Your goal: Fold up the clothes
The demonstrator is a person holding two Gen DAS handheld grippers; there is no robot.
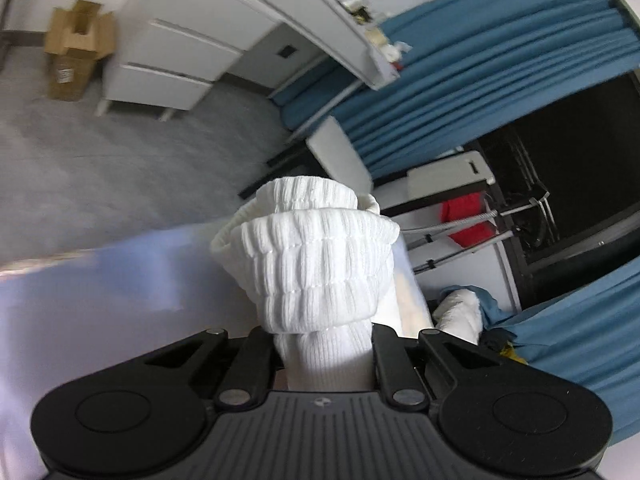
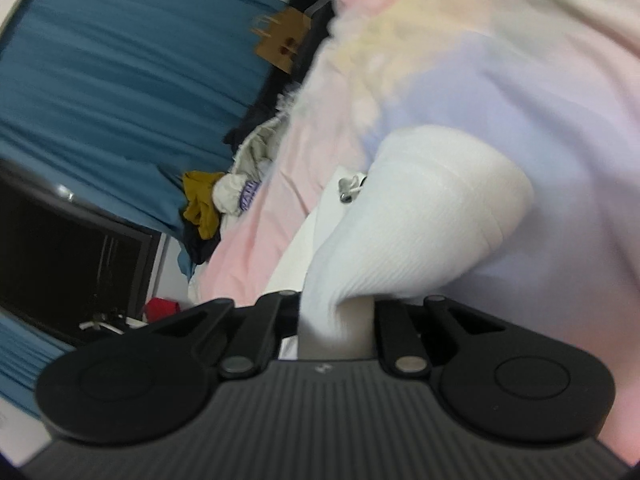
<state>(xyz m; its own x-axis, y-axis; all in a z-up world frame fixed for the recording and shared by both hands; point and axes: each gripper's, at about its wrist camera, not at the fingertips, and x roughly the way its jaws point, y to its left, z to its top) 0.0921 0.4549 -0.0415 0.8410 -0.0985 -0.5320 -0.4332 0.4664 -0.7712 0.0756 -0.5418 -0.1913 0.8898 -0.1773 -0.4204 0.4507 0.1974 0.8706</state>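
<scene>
A white ribbed knit garment [image 1: 316, 256] fills the middle of the left wrist view, its thick cuff bunched up above the bed. My left gripper [image 1: 324, 356] is shut on this garment, the knit squeezed between the black jaws. In the right wrist view another part of the white ribbed garment [image 2: 404, 216] rises from my right gripper [image 2: 336, 320], which is shut on it too. The fabric drapes forward over the pastel bed cover [image 2: 520, 92]. The fingertips of both grippers are hidden by the cloth.
A pile of clothes [image 2: 224, 196], white, mustard and dark, lies at the bed's far edge beside blue curtains [image 2: 112, 72]. White drawers [image 1: 176, 52], a cardboard box [image 1: 76, 48] and grey floor [image 1: 100, 152] lie beyond the bed. A red cloth [image 1: 464, 216] hangs on a rack.
</scene>
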